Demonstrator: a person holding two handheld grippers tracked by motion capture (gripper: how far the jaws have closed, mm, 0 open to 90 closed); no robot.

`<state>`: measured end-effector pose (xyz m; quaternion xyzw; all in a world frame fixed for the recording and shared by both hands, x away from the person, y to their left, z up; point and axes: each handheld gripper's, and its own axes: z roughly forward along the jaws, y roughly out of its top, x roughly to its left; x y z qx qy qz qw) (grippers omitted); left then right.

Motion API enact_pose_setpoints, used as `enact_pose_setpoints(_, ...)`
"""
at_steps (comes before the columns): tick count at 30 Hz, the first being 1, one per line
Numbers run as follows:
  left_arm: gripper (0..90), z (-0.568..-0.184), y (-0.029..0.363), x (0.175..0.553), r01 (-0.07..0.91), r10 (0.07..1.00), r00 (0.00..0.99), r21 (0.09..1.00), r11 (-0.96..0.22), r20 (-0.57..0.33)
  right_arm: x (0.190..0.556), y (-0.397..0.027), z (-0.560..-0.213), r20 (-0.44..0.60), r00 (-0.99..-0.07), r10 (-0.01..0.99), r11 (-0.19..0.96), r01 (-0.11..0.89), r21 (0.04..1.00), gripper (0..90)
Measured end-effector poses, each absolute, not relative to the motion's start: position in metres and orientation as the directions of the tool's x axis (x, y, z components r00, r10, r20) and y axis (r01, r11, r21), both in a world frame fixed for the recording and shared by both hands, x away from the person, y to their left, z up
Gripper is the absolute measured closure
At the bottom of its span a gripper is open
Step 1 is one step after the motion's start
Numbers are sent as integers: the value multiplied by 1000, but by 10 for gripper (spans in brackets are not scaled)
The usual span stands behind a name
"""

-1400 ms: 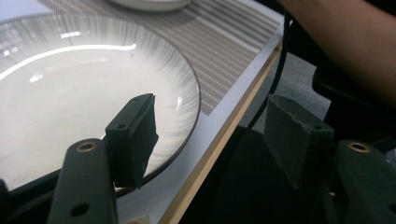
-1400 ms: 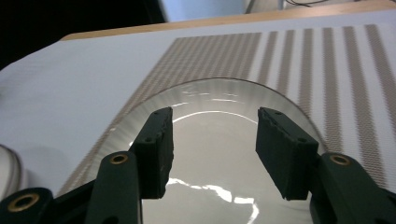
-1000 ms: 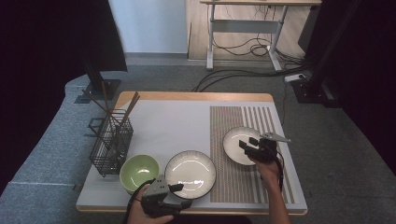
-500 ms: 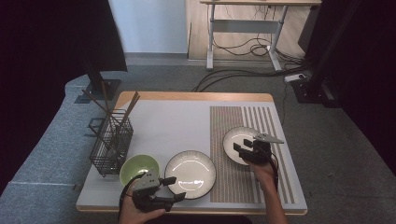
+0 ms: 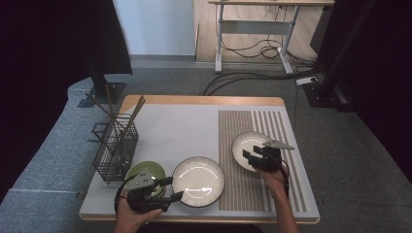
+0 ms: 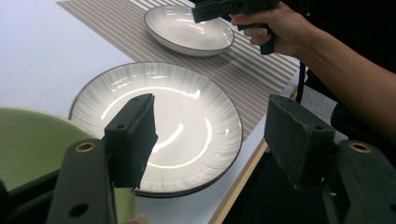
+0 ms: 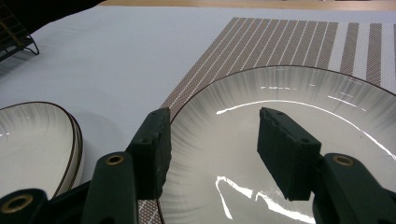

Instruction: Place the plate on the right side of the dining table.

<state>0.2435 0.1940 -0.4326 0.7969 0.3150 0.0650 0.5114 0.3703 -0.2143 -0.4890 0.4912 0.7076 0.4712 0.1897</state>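
Nearest you, at the table's front edge, your left gripper (image 5: 167, 189) hangs with its jaws spread wide and nothing between them. In the left gripper view the near rim of the middle plate (image 6: 159, 123) lies just below and ahead of the pads, and the green bowl (image 6: 28, 144) crowds the lower left behind one finger (image 6: 133, 135); the high view sets that bowl (image 5: 145, 173) just left of the plate (image 5: 198, 180), which that closer view shows to be two stacked plates.

Farther out, your right gripper (image 5: 250, 154) stands over the near rim of the far plate (image 5: 245, 145) on the striped mat (image 5: 243, 194). The right gripper view shows its jaws partly open and holding nothing: one finger (image 7: 154, 149) stands at the plate's rim, the other above its well. Whether either pad touches the plate (image 7: 299, 107), you cannot tell.

Farthest left, the high view shows a wire basket (image 5: 115, 150) holding chopsticks (image 5: 128, 119), well apart from both grippers.
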Motion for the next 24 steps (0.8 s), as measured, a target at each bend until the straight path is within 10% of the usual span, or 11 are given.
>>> enact_pose_setpoints(24, 342, -426, 239, 260, 464, 649, 720, 866, -185, -247, 369, -214, -490, 190, -434, 881, 70, 516, 854, 454)
